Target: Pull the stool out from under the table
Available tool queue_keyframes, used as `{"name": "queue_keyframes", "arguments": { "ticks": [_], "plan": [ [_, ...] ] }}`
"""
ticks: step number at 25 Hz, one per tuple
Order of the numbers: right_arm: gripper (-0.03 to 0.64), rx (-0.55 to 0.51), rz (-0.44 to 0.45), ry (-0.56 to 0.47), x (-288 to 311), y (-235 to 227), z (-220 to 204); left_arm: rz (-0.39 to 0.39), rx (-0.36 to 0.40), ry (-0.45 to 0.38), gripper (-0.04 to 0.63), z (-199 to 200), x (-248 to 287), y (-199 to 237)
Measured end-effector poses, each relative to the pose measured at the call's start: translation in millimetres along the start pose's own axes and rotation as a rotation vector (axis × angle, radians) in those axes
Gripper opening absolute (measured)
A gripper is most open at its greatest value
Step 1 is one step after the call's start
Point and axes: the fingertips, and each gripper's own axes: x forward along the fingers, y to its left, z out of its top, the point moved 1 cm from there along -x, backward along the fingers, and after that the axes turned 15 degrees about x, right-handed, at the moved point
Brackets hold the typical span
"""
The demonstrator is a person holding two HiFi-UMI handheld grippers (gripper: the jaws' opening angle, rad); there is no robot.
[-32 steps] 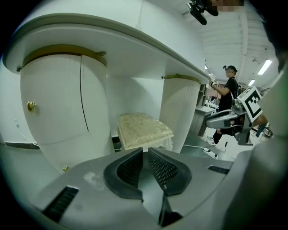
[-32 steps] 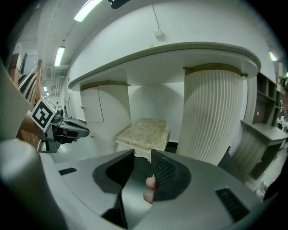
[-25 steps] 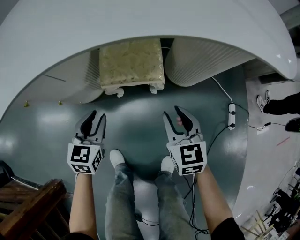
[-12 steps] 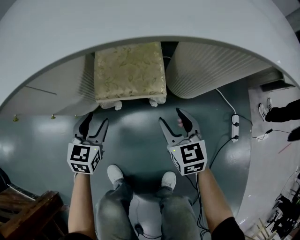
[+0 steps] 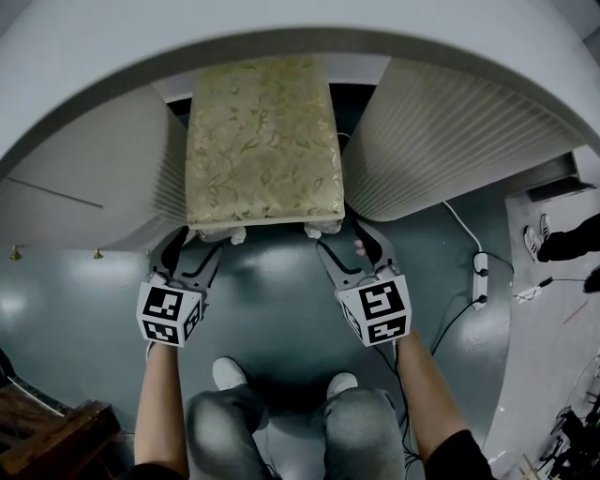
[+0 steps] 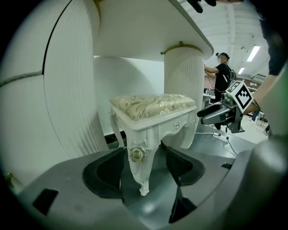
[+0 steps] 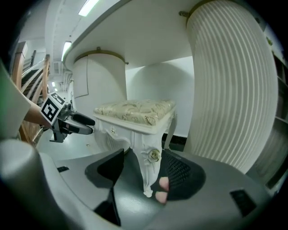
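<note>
The stool [image 5: 262, 141], white with carved legs and a gold floral cushion, stands between the two pedestals under the white table [image 5: 281, 28]. In the head view my left gripper [image 5: 195, 246] is at its front left corner and my right gripper [image 5: 343, 239] at its front right corner. In the left gripper view my left gripper [image 6: 143, 157] is open, with the front left leg [image 6: 138, 168] between its jaws and a gap on each side. In the right gripper view my right gripper [image 7: 144, 164] is open too, and the front right leg [image 7: 148, 173] stands close to its right jaw.
A smooth white cabinet pedestal [image 5: 84, 178] flanks the stool on the left and a ribbed column [image 5: 450, 141] on the right. A power strip with cable [image 5: 481, 267] lies on the grey floor to the right. A wooden structure [image 5: 37, 441] sits at bottom left. A person in black [image 6: 222, 76] stands far off.
Both grippers have moved forward to the stool and their jaws have opened wider; each now straddles a front leg. The stool has not visibly shifted.
</note>
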Motion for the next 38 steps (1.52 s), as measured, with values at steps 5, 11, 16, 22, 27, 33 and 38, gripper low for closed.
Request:
{"name": "queue_keyframes", "arguments": {
  "ticks": [5,11,16,22,27,33,38],
  "plan": [
    [0.325,-0.024,0.007,-0.001,19,-8,-6,0.003,0.032,-0.005,0.272,-11,15,4],
    [0.325,-0.053,0.024,0.019,34,-14,-12,-0.031,0.055,-0.014,0.273,-17,31,6],
    [0.325,-0.078,0.054,0.039,41,-17,-14,-0.071,0.023,-0.048,0.272,-14,41,2],
    [0.324,-0.113,0.047,0.063,53,-16,-14,-0.079,0.051,-0.043,0.27,-15,44,5],
    [0.313,-0.122,0.052,0.074,55,-15,-18,-0.075,0.067,-0.019,0.266,-15,40,3],
    [0.304,-0.108,0.028,0.09,95,-26,8,-0.096,0.079,0.023,0.262,-7,73,43],
    [0.304,-0.11,0.012,0.126,98,-29,17,-0.13,0.08,0.051,0.261,-3,78,49]
  ]
}}
